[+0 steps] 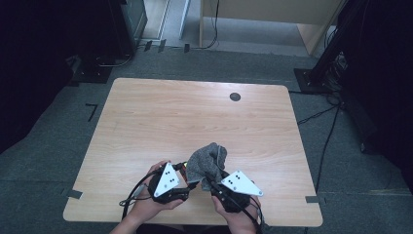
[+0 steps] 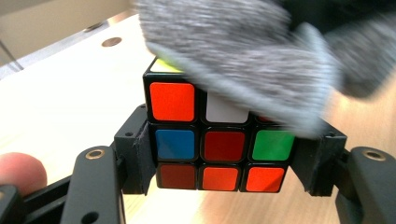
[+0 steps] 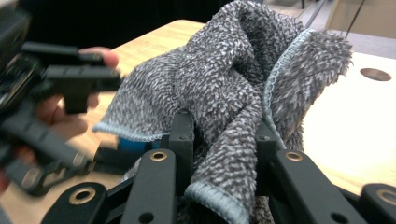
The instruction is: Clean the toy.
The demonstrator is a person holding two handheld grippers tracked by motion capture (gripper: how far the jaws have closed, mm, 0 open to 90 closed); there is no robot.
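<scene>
While clamped in the left hand-held gripper (image 2: 224,172), cube (image 2: 219,149) sits under cloth (image 2: 243,46).

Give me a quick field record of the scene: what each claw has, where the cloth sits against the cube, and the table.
left claw: shut on the puzzle cube, jaws pressing its two sides
right claw: shut on a bunched fold of the grey cloth
cloth versus cube: cloth draped over the cube's top and upper right, front face mostly showing
cube front face: orange, white, blue, red and green tiles
table: light wood, dark round hole near the far edge
</scene>
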